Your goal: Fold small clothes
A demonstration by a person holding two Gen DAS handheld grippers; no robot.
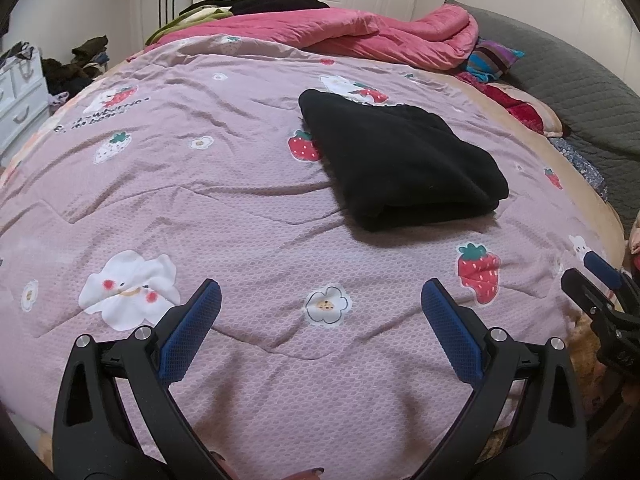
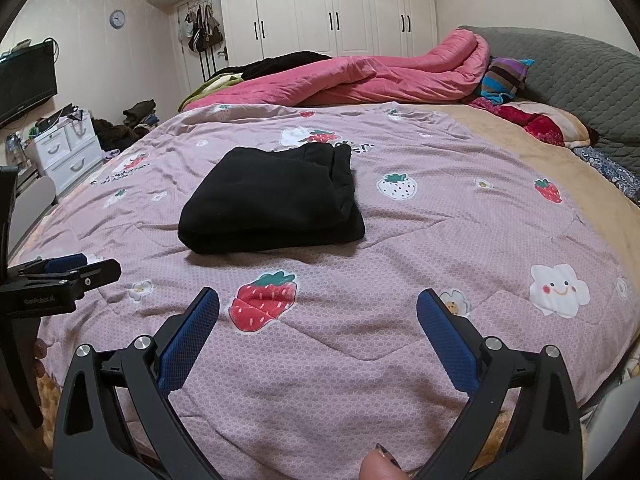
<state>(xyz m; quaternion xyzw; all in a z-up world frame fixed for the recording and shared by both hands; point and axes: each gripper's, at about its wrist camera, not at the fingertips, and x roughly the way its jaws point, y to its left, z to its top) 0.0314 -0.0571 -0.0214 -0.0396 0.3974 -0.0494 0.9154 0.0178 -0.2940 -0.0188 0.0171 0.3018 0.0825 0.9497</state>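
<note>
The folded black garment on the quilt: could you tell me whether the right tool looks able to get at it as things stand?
Probably yes. The right tool is open and empty, the black garment lies ahead, and only bare quilt lies between them.

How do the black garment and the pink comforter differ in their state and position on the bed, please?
The black garment is folded into a compact flat rectangle; the pink comforter is bunched loosely. The garment lies mid-bed on the strawberry-print quilt; the comforter sits along the far side. Neither hand-held gripper touches either.
</note>
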